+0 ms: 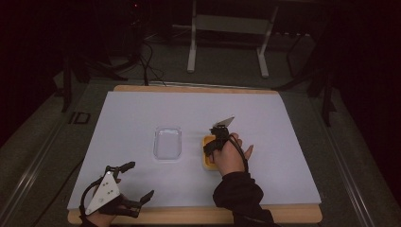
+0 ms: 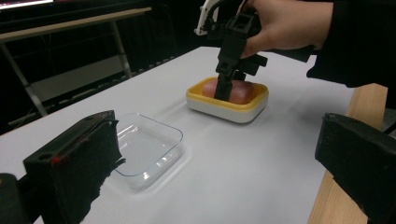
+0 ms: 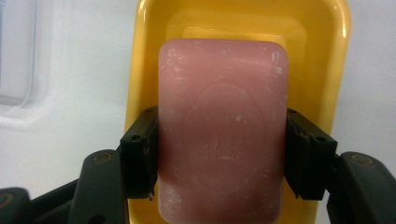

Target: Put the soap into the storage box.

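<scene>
While my left gripper (image 1: 137, 182) is resting near my edge of the table (image 1: 142, 109) with its jaws standing wide apart and nothing between them, I am working farther out with my right gripper (image 3: 222, 156), whose jaws are pressing on both long sides of the pink soap bar (image 3: 223, 130). The bar is sitting in the yellow soap dish (image 2: 227, 103), with the clear lid (image 2: 147, 149) lying just beside the dish, toward my left. I am judging that I am setting the bar down in the dish, or gripping it there. The grip is narrow and low on a smooth bar, so it could be slipping or twisting if I tilt my hand. If I am pushing down off-centre, the light dish could be sliding or tipping on the white surface, and letting go too soon could be leaving the bar crooked against the rim.
</scene>
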The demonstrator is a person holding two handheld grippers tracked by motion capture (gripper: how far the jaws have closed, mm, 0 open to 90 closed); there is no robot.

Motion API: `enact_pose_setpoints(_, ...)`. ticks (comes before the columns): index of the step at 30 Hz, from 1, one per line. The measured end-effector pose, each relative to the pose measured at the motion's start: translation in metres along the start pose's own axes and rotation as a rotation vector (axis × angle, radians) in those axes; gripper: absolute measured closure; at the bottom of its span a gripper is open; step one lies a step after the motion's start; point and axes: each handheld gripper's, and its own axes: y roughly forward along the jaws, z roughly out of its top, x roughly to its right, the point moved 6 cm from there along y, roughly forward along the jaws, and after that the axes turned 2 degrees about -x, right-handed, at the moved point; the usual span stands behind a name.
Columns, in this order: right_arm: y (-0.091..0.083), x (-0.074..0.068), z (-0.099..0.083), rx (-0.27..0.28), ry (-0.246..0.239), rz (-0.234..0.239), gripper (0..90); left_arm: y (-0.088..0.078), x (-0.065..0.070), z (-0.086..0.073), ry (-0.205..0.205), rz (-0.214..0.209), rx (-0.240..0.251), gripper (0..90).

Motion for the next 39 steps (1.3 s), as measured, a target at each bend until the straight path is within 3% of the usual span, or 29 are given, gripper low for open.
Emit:
enact_pose_setpoints(8,0.005,-0.001,0.0,-0.004,0.008,0.011,36.2,0.0,0.0,0.0,0.001,-0.001,0.0,0.6)
enact_pose_setpoints(10,-0.002,-0.002,0.001,0.004,0.005,0.038,34.3,0.0,0.0,0.0,0.001,-0.001,-0.002,0.6)
enact_pose_setpoints(14,-0.016,-0.002,0.003,0.009,-0.025,0.067,33.1,0.0,0.0,0.0,0.002,-0.002,-0.001,0.6)
enact_pose_setpoints(19,-0.038,-0.002,0.004,0.038,-0.105,0.089,30.4,0.0,0.0,0.0,0.0,0.001,-0.002,0.6)
enact_pose_setpoints(22,-0.04,-0.002,0.003,0.04,-0.112,0.099,29.9,0.0,0.0,0.0,0.001,0.0,-0.001,0.6)
enact_pose_setpoints(25,-0.051,0.007,-0.002,0.055,-0.214,0.147,26.8,0.0,0.0,0.0,0.001,-0.001,-0.001,0.6)
enact_pose_setpoints(27,-0.052,0.014,-0.005,0.052,-0.24,0.15,26.1,-0.001,0.0,0.0,0.003,0.001,-0.004,0.6)
enact_pose_setpoints(32,-0.059,0.028,-0.008,0.098,-0.255,0.164,25.7,0.0,0.0,-0.001,0.002,0.004,-0.006,0.6)
enact_pose_setpoints(35,-0.065,0.041,-0.01,0.136,-0.295,0.118,24.6,0.0,0.0,-0.001,0.003,0.004,-0.006,0.6)
enact_pose_setpoints(39,-0.072,0.056,-0.016,0.151,-0.321,0.108,24.7,0.0,0.0,-0.001,0.003,0.005,-0.006,0.6)
